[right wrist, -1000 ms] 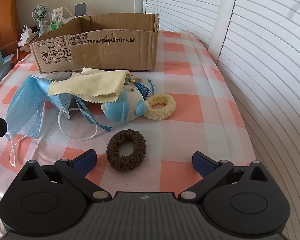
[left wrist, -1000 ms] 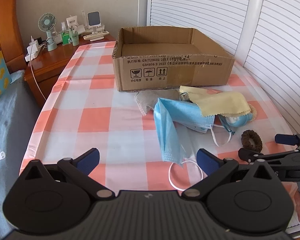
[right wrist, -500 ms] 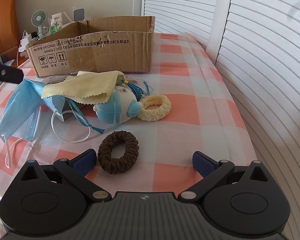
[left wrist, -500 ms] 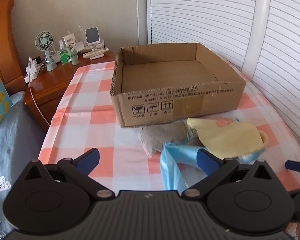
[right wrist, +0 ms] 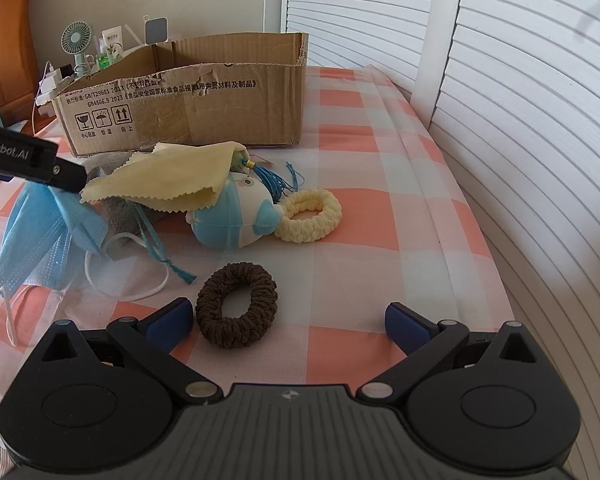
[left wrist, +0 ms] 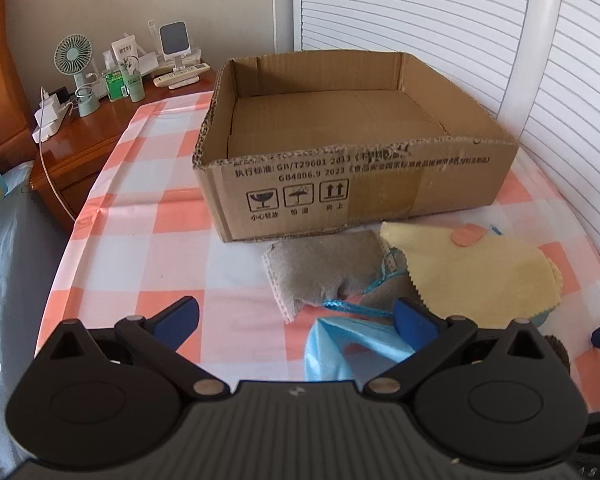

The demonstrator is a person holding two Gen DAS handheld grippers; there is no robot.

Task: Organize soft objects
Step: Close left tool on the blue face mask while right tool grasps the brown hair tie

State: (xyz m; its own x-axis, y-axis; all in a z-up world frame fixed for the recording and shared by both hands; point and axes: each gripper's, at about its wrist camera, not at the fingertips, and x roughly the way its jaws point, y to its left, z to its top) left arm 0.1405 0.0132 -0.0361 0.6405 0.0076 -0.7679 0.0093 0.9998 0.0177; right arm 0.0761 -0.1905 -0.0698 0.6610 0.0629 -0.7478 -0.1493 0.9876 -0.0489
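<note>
Corrugated brown cardboard box (left wrist: 352, 184) is parked on the checked cloth, nothing seen inside; pleated blue face mask (right wrist: 48, 236), zigzag-edged yellow cloth (right wrist: 172, 180) and ribbed brown scrunchie (right wrist: 236, 304) are heaped before it; left gripper (left wrist: 296, 318) and right gripper (right wrist: 288, 320) are spread wide, nothing gripped.

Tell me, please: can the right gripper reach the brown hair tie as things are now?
Probably yes. The brown hair tie lies alone on the tablecloth, just ahead of the open right gripper, near its left finger. Nothing covers it.
</note>
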